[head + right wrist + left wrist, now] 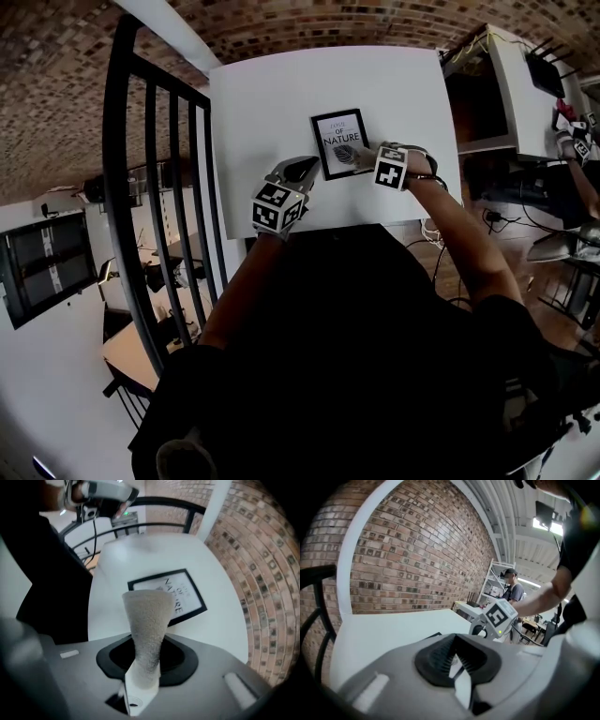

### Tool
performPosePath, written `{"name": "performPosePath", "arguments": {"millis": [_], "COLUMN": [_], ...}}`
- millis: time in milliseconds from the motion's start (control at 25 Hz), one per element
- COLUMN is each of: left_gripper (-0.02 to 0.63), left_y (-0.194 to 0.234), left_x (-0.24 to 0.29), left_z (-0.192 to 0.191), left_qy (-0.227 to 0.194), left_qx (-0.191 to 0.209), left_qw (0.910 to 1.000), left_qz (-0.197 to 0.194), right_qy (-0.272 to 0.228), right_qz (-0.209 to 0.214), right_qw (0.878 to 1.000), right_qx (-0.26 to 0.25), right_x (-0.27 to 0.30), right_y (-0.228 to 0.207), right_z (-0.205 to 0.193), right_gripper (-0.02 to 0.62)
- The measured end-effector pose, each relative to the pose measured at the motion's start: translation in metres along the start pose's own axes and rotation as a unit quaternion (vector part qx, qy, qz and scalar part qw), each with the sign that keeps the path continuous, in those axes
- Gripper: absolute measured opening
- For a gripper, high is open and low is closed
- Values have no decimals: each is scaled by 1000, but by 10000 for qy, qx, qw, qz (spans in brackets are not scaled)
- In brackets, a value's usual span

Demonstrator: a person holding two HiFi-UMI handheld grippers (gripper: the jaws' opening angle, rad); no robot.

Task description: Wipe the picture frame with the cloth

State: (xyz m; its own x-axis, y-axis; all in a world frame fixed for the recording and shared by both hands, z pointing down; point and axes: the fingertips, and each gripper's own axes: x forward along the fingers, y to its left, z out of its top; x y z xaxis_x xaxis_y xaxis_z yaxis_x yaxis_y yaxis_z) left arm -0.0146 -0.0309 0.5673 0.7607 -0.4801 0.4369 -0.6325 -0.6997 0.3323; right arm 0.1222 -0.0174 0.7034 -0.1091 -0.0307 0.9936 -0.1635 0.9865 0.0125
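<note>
A black picture frame (pixel 339 142) with a "NATURE" print lies flat on the white table (pixel 272 103). My right gripper (pixel 366 157) is shut on a grey-white cloth (pixel 354 156) that rests on the frame's lower right part. In the right gripper view the cloth (pixel 147 616) stands up out of the right gripper (pixel 143 667) and hides part of the frame (pixel 187 595). My left gripper (pixel 302 171) sits just left of the frame's lower left corner. Its jaws (pixel 454 656) look shut on nothing. Whether it touches the frame I cannot tell.
A black metal railing (pixel 159 187) runs along the table's left side. A desk with cables and gear (pixel 506 84) stands to the right. The brick wall (pixel 417 559) lies beyond the table's far edge. A person (pixel 513 590) stands by shelves in the background.
</note>
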Motion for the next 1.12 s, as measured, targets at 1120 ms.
{"name": "performPosePath", "arguments": {"millis": [1120], "left_gripper": [0], "left_y": [-45], "left_x": [-37], "left_z": [147], "left_qy": [-1910], "left_qx": [890], "left_qw": [9772], "left_qz": [-261], "right_qy": [-5848], "right_qz": [-1445], "right_qw": [7815], "right_qx": [1625], "right_x": [-278], "right_y": [-45], "right_z": [110], "right_gripper": [117]}}
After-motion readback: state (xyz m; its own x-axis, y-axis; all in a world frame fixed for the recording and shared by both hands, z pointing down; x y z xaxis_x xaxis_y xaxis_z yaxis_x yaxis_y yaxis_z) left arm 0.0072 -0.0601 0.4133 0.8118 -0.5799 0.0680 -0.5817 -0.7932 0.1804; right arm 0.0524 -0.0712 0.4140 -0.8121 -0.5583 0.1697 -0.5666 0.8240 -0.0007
